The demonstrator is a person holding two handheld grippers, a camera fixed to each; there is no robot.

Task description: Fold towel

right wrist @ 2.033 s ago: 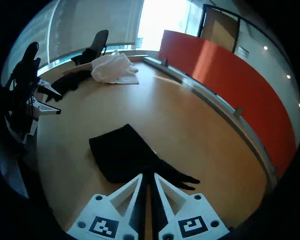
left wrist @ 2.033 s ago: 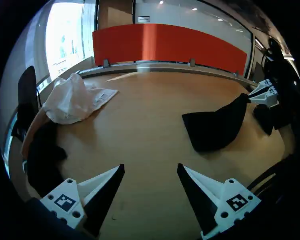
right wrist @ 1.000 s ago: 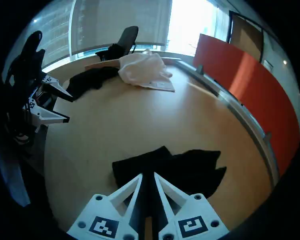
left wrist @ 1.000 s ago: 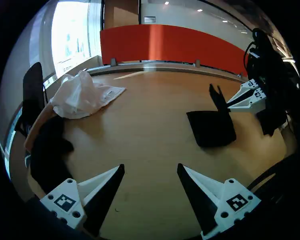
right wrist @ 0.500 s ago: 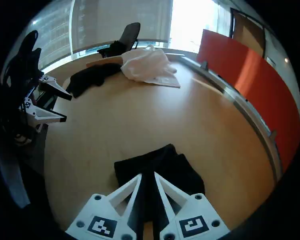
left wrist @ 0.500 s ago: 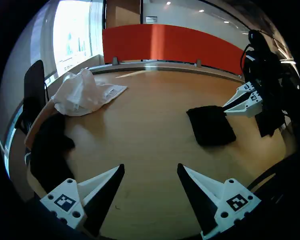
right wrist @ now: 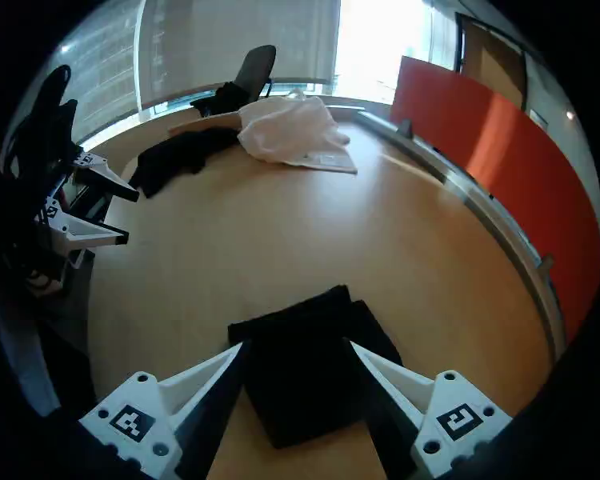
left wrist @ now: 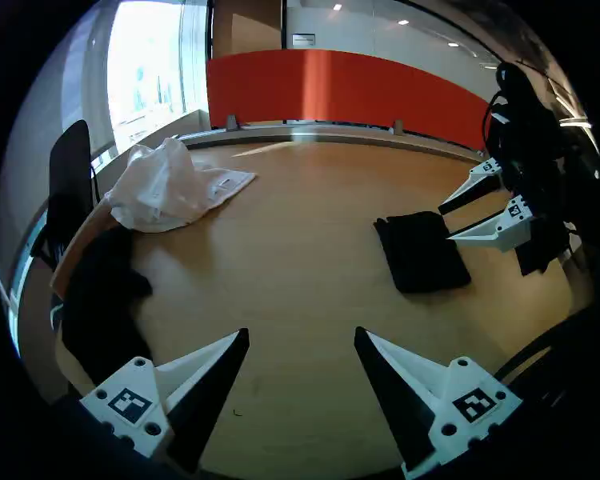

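A black towel lies folded into a small rectangle on the wooden table, right of centre in the left gripper view. In the right gripper view the same black towel lies flat between and just beyond my right gripper's fingers, which stand open and apart from the cloth. That right gripper appears in the left gripper view at the towel's right edge, jaws spread. My left gripper is open over bare wood near the front edge, holding nothing; it also appears at far left as the left gripper.
A crumpled white cloth lies at the back left of the table, with a dark garment hanging over the left edge. A black chair stands beyond that edge. An orange divider panel runs along the far side.
My right gripper laid the lifted part of the black towel down over the rest, then opened and let go. The left gripper has hardly moved.
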